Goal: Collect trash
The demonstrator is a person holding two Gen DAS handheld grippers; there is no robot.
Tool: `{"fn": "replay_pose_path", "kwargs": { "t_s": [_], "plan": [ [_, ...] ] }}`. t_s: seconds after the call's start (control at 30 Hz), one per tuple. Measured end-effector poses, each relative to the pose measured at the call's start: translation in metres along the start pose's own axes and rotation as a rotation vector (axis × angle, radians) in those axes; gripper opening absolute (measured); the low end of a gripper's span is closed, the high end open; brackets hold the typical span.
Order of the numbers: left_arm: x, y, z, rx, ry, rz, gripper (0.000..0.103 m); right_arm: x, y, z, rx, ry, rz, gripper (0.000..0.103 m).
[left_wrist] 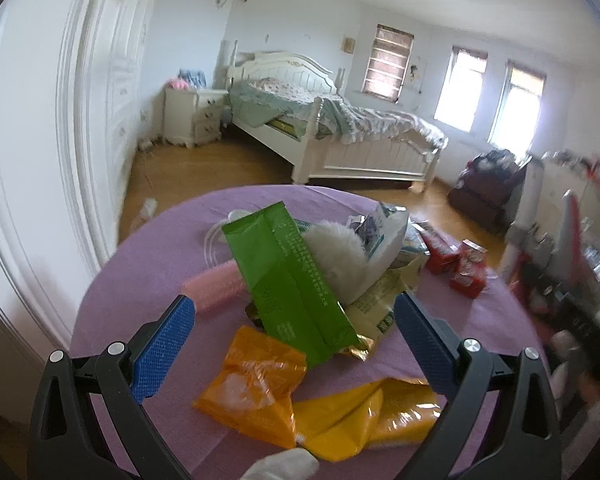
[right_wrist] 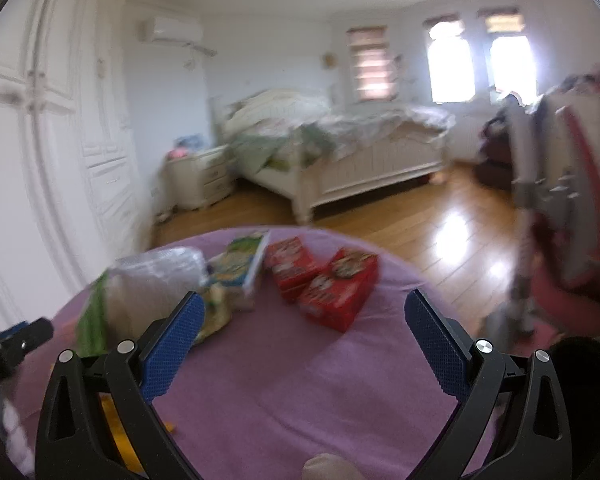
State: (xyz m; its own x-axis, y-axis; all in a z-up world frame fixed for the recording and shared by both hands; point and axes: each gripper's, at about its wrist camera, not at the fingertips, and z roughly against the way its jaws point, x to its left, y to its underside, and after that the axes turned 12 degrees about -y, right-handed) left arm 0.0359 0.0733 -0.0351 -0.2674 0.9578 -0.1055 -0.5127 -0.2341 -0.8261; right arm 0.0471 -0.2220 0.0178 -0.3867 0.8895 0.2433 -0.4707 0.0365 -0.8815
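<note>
Left wrist: left gripper spread wide, empty, above crinkly foil litter on the round purple cloth counter: long glossy green packet, orange wrapper, yellow wrapper, fluffy white tuft.

Right wrist, blurred: right gripper equally wide, empty; two boxy red cartons ahead.

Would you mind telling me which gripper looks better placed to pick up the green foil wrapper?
Left, probably. The left gripper has its jaws open with the green foil wrapper lying directly between them. The right gripper, also open, faces bare purple tablecloth and red cardboard boxes instead.
</note>
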Motion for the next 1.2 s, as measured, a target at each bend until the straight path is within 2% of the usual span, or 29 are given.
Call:
{"fn": "replay_pose_path", "kwargs": {
  "t_s": [0.1, 0.17, 0.23, 0.27, 0.33, 0.4, 0.43, 0.47, 0.53, 0.67, 0.7, 0.73, 0.8, 0.87, 0.97, 1.03, 1.13, 1.2],
  "plan": [
    [0.029, 0.003, 0.005, 0.039, 0.022, -0.008, 0.098, -0.006, -0.001, -0.009, 0.127, -0.179, -0.064, 0.099],
    [0.048, 0.006, 0.000, 0.106, 0.067, -0.009, 0.098, 0.002, -0.001, -0.016, 0.224, -0.347, -0.058, 0.099],
    [0.062, 0.010, -0.010, 0.201, 0.116, -0.006, 0.098, 0.024, 0.001, -0.027, 0.284, -0.435, 0.037, 0.099],
    [0.064, 0.011, -0.014, 0.228, 0.129, -0.014, 0.098, 0.033, 0.000, -0.026, 0.296, -0.481, 0.038, 0.099],
    [0.061, 0.010, -0.017, 0.251, 0.138, -0.038, 0.098, 0.067, 0.004, -0.024, 0.326, -0.551, 0.159, 0.098],
    [0.055, 0.008, -0.018, 0.253, 0.167, -0.057, 0.098, 0.087, 0.012, -0.032, 0.410, -0.580, 0.271, 0.090],
    [0.053, 0.006, -0.019, 0.250, 0.171, -0.065, 0.098, 0.095, 0.016, -0.034, 0.451, -0.591, 0.325, 0.084],
    [0.050, 0.004, -0.021, 0.242, 0.158, -0.075, 0.098, 0.106, 0.024, -0.039, 0.479, -0.595, 0.384, 0.083],
    [0.048, 0.000, -0.027, 0.244, 0.143, -0.078, 0.098, 0.116, 0.031, -0.042, 0.528, -0.608, 0.444, 0.083],
    [0.043, -0.001, -0.040, 0.297, 0.187, -0.085, 0.098, 0.129, 0.050, -0.055, 0.648, -0.635, 0.507, 0.082],
    [0.042, -0.001, -0.040, 0.305, 0.191, -0.097, 0.098, 0.132, 0.056, -0.051, 0.677, -0.640, 0.525, 0.080],
    [0.039, 0.002, -0.041, 0.312, 0.195, -0.113, 0.098, 0.134, 0.063, -0.048, 0.710, -0.636, 0.545, 0.073],
    [0.036, 0.006, -0.042, 0.325, 0.203, -0.128, 0.098, 0.133, 0.066, -0.037, 0.693, -0.637, 0.557, 0.064],
    [0.034, 0.009, -0.044, 0.334, 0.199, -0.135, 0.098, 0.129, 0.068, -0.019, 0.680, -0.631, 0.528, 0.050],
    [0.036, 0.009, -0.046, 0.345, 0.197, -0.120, 0.098, 0.109, 0.055, -0.012, 0.660, -0.582, 0.484, 0.037],
    [0.036, 0.009, -0.049, 0.352, 0.201, -0.112, 0.098, 0.094, 0.051, 0.008, 0.652, -0.554, 0.434, 0.036],
    [0.029, 0.010, -0.053, 0.360, 0.185, -0.144, 0.092, 0.054, 0.041, 0.040, 0.619, -0.520, 0.291, 0.035],
    [0.020, 0.010, -0.054, 0.346, 0.138, -0.190, 0.067, 0.031, 0.031, 0.045, 0.584, -0.498, 0.173, 0.035]
  ]
}}
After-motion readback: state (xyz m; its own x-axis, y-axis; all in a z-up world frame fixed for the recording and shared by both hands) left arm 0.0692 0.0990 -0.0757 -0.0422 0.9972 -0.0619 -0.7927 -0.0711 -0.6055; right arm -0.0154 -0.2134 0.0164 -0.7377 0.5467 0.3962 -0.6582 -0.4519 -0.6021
